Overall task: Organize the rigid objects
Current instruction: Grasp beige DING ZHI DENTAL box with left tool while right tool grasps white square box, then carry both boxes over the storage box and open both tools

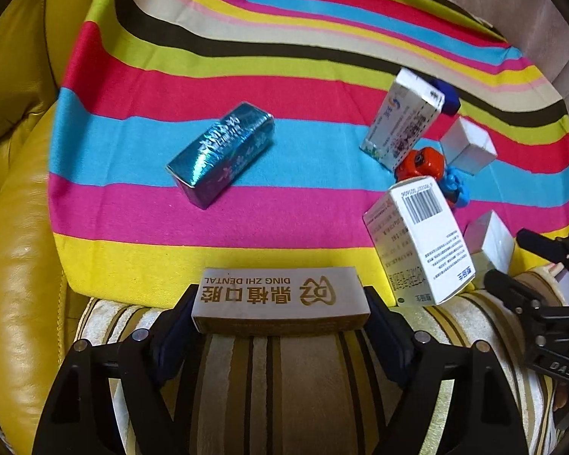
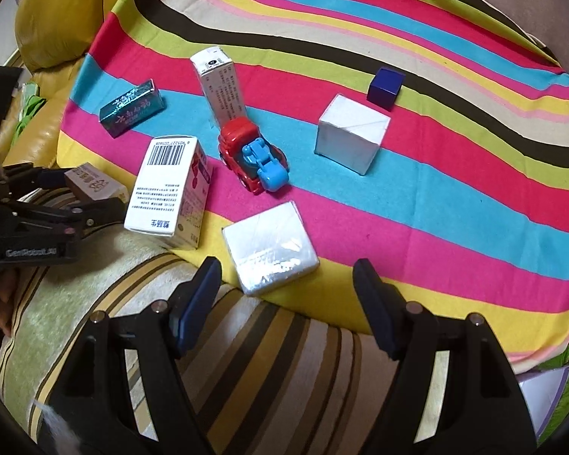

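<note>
My left gripper (image 1: 280,297) is shut on a tan box (image 1: 280,295) printed "DING ZHI DENTAL", held across its length over the front edge of the striped cloth (image 1: 246,76); the right wrist view shows this gripper (image 2: 95,189) at the left with the tan box (image 2: 95,184) in it. My right gripper (image 2: 286,269) is open, its fingertips on either side of the near edge of a flat silver box (image 2: 269,242) without touching it. Also on the cloth are a teal foil box (image 1: 222,151), a barcode medicine box (image 2: 168,193), a tall white box (image 2: 220,83) and a red-and-blue toy truck (image 2: 254,155).
A white cube (image 2: 352,132) and a small dark blue cube (image 2: 385,87) sit farther back on the right. A yellow leather sofa (image 1: 15,227) borders the cloth on the left. A brown-striped cushion (image 2: 265,360) lies under both grippers at the front.
</note>
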Demonstrator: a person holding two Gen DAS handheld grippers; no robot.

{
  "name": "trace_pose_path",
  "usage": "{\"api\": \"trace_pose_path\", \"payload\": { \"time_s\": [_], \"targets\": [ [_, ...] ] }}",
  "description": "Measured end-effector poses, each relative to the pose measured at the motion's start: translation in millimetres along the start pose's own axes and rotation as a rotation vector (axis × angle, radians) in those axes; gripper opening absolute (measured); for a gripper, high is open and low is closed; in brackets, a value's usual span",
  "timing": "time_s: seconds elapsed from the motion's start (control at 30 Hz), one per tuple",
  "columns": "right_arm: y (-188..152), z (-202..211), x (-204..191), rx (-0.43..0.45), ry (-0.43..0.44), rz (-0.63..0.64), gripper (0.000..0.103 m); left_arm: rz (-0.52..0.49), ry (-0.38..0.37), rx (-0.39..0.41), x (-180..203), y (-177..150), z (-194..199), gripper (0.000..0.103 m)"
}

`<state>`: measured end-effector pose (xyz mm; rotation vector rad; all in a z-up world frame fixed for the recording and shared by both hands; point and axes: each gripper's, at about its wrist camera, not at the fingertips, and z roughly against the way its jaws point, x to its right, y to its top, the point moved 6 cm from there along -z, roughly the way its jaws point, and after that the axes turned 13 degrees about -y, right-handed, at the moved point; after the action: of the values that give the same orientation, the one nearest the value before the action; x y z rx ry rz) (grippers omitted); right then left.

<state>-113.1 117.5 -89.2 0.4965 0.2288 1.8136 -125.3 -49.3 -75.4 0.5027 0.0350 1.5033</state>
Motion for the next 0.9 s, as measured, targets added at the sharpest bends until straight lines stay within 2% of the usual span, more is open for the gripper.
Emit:
{"api": "trace_pose_path", "payload": {
  "time_s": [0.17, 0.27, 0.57, 0.9],
  "targets": [
    [3.7, -5.1, -4.8, 0.004, -0.01, 0.026, 0.073, -0.023, 0.004, 0.058, 6.2, -11.0, 18.5, 0.082],
    [3.3, -10.2, -5.9, -0.01, -0.007, 0.031, 0.053, -0.024, 0.005, 0.087, 9.1, -20.1, 31.3, 0.082],
    [2.8, -0.2, 0.7, 0.04, -0.017, 0.003, 0.053, -0.023, -0.029, 0.173, 48.9, -20.1, 50.8, 0.082],
    [-5.0, 31.2, 24.2, 0.112, -0.044, -0.083, 0.053, -0.074, -0.078, 0.192, 79.5, -14.3, 50.2, 0.082]
  ]
}}
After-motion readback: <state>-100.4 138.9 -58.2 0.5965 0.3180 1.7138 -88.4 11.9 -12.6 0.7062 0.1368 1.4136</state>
